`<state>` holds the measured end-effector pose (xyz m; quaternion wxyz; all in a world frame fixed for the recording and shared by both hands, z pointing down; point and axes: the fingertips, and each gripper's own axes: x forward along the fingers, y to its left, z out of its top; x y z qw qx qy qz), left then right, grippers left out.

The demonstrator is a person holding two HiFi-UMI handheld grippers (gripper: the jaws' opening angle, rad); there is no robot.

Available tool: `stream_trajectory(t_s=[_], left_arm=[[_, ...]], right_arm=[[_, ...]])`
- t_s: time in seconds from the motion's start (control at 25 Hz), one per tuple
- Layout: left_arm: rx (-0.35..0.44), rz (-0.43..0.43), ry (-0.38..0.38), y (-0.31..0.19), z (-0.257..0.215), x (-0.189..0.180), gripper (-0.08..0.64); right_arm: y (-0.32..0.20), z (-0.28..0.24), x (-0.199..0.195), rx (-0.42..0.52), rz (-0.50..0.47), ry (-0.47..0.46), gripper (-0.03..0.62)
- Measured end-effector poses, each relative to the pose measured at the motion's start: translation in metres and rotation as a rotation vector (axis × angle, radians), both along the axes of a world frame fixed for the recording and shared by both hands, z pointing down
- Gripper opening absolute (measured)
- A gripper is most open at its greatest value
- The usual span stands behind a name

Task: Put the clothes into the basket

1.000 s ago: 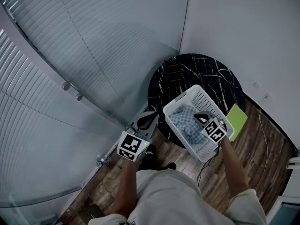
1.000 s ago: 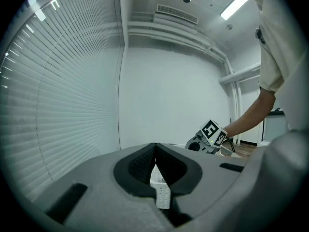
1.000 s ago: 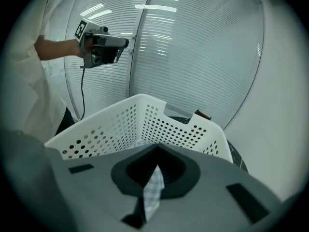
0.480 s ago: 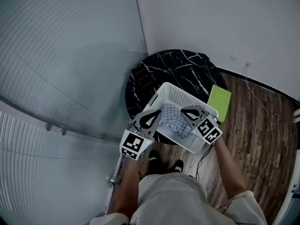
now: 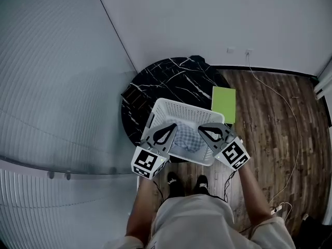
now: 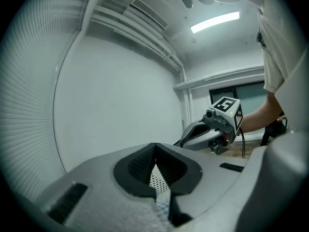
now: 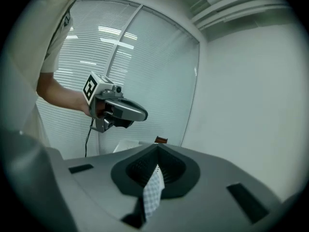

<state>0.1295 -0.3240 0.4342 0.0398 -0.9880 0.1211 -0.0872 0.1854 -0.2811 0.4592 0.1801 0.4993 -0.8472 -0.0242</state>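
Firstly, the wooden floor [image 5: 270, 139] and the white wall [image 5: 207, 19] fill most of the head view, and window blinds [image 5: 46, 87] cover the left side. Against the wall stands a round black worktop [image 5: 171, 82] with white veins like marble. At its near edge, just in front of the person, stands the white basket [image 5: 176, 110] with perforated walls.

The 2 hand-held grippers hang over the basket, 1 at each side, and both point away from the person. The left hand-held gripper [image 5: 168, 131] has its jaws together at the tips. Through the narrow slit behind the tips its own view shows the mesh of the basket and a bit of checked fabric lower down. The right hand-held gripper [image 5: 206, 131] has its jaws closed too, and they pinch a strip of the checked cloth [image 5: 185, 138], which hangs down from the tips.

A flat green pad [image 5: 223, 104] lies at the right edge of the worktop, just beside the far right corner of the basket. The rest of the checked cloth lies inside the basket, in the middle, between the 2 hand-held grippers. The person's dark shoes [image 5: 174, 179] stand on the floor near the worktop, and a thin cable [image 5: 293, 123] runs over the floor at the right.
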Motion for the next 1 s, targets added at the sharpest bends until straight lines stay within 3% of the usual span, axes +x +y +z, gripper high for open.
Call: stream_trajectory(t_s=[0.16, 0.36, 0.72, 1.0], left_arm=[[0.030, 0.074, -0.025, 0.021, -0.002, -0.018, 0.012], [0.030, 0.048, -0.035, 0.022, 0.010, -0.038, 0.012], [-0.010, 0.001, -0.016, 0.015, 0.011, -0.051, 0.012], [-0.023, -0.033, -0.004, 0.006, 0.012, -0.062, 0.012]], right_arm=[[0.031, -0.013, 0.011, 0.048, 0.150, -0.047, 0.017], [0.042, -0.005, 0.016, 0.045, 0.241, -0.108, 0.018], [0.035, 0.005, 0.005, -0.023, 0.232, -0.166, 0.018], [0.034, 0.005, -0.003, -0.010, 0.245, -0.221, 0.018]])
